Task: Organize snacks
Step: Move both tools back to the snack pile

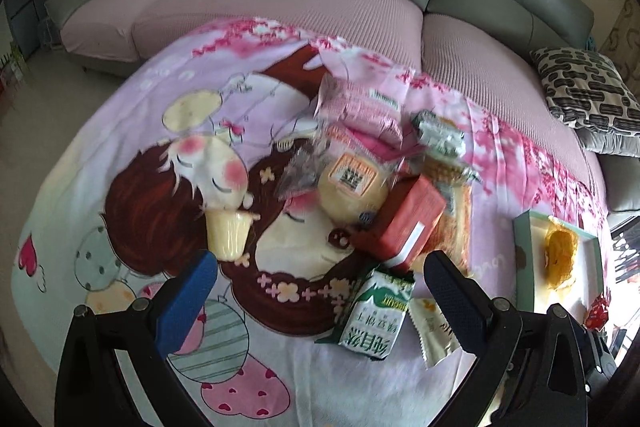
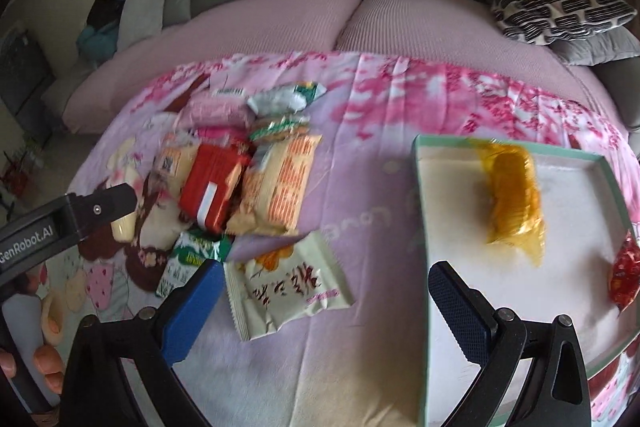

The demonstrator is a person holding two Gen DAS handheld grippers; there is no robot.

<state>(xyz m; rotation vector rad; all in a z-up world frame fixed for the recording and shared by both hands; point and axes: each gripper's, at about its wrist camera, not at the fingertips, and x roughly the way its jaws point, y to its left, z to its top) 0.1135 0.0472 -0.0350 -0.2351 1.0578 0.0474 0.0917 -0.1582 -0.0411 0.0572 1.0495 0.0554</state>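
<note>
1. The snacks lie in a loose pile on a tabletop covered with a pink cartoon cloth (image 1: 132, 163). At the right stands an open box (image 2: 424, 211) with a green rim, which seems to be where they go.

2. Two things are already inside the box: a yellow packet (image 2: 514, 195) near the far side and a small red wrapper (image 2: 624, 273) at the right edge. So the sorting is begun, but most of the pile waits.

3. The left claw (image 1: 320, 277) is spread wide and holds nothing. It hangs above the near end of the pile, over a green and white pack (image 1: 376, 315), with a red pack (image 1: 408, 223) just beyond.

4. The right claw (image 2: 326, 285) is also spread and empty. It hangs between the pile and the box, close above a pale flat sachet (image 2: 288, 283) lying just beside the green and white pack.

5. I judge the step in hand is reaching for the next snack.

6. The pale sachet looks the easiest for the right claw: go down, close on its edge, lift it, carry it right over the rim.

7. Flat wrappers may slip, so the pinch should be firm.
</note>
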